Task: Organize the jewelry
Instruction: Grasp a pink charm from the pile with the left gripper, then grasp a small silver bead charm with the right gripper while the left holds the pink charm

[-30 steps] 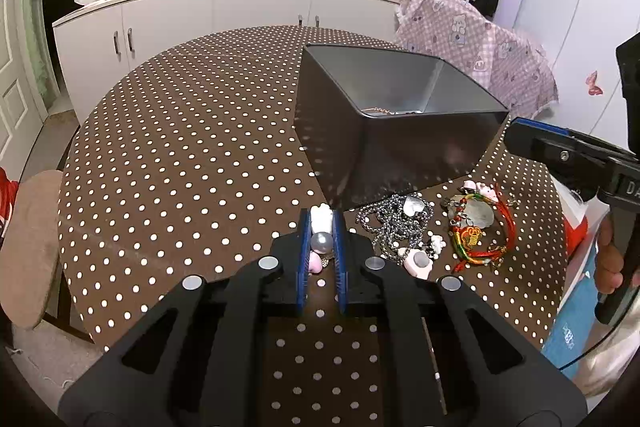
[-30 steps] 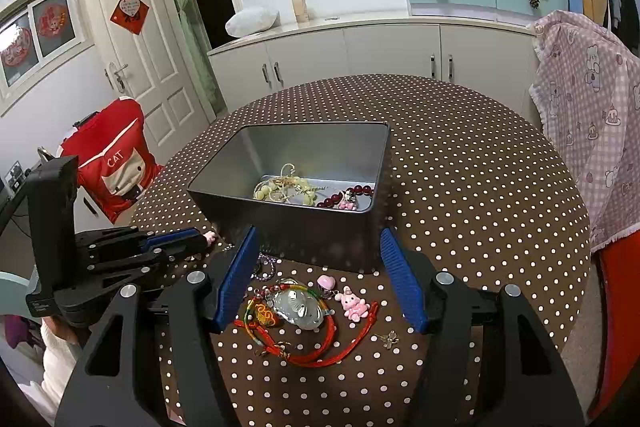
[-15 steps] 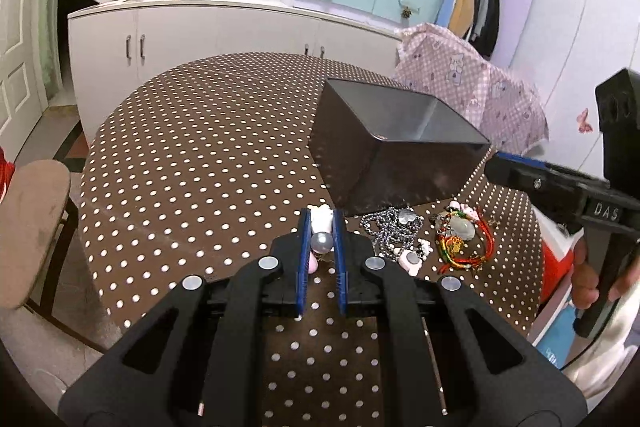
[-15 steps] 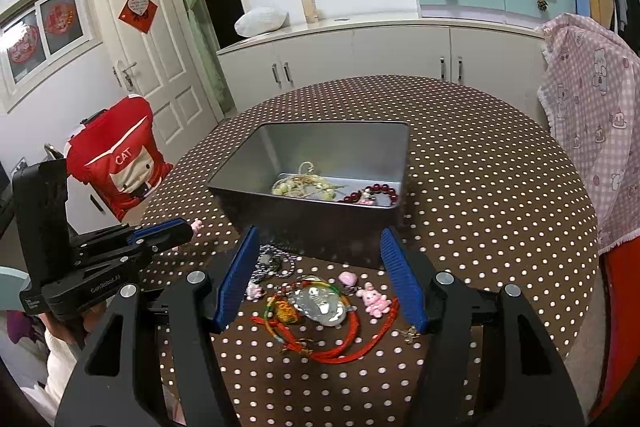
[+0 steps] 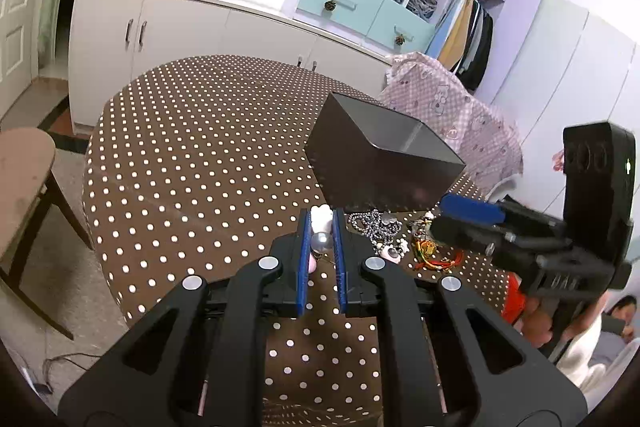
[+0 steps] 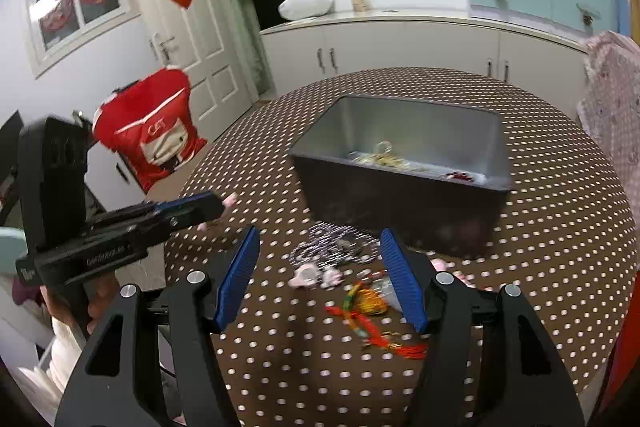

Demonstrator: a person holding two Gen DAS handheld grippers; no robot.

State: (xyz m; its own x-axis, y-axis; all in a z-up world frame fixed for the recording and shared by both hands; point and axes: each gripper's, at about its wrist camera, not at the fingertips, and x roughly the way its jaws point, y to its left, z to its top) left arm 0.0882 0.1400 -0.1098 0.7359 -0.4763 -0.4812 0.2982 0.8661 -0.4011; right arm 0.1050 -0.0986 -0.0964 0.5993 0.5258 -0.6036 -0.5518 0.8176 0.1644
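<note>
My view shows a round surface (image 5: 192, 147) under a brown cloth with white dots, in a bedroom with white cabinets (image 5: 168, 27) along the far wall, teal drawers (image 5: 352, 7), an open wardrobe of hanging clothes (image 5: 468, 39), and a pink patterned cloth (image 5: 448, 103) draped beyond the far edge. From the right wrist view I also see a white door (image 6: 188, 39) and a red garment (image 6: 152, 131) over a chair. A grey metal box (image 6: 404, 163) stands on the surface; inside it lie a pale beaded piece (image 6: 380, 157) and some dark red beads (image 6: 460, 176), partly cut off by the near wall. My left tongs (image 5: 321, 227) are clamped on a small charm piece (image 5: 322, 231) with a white top and a silver bead, held above the surface near the box corner. My right tongs (image 6: 320, 279) are spread wide apart and hold nothing, over the loose pieces in front of the box: a silver chain (image 6: 336, 249), a pink-and-white charm (image 6: 316, 273) and a red cord bracelet (image 6: 372, 311). The right view is motion-blurred, so I cannot make out the finer detail of these pieces, and the right blue finger (image 6: 400, 283) hides part of the bracelet.
</note>
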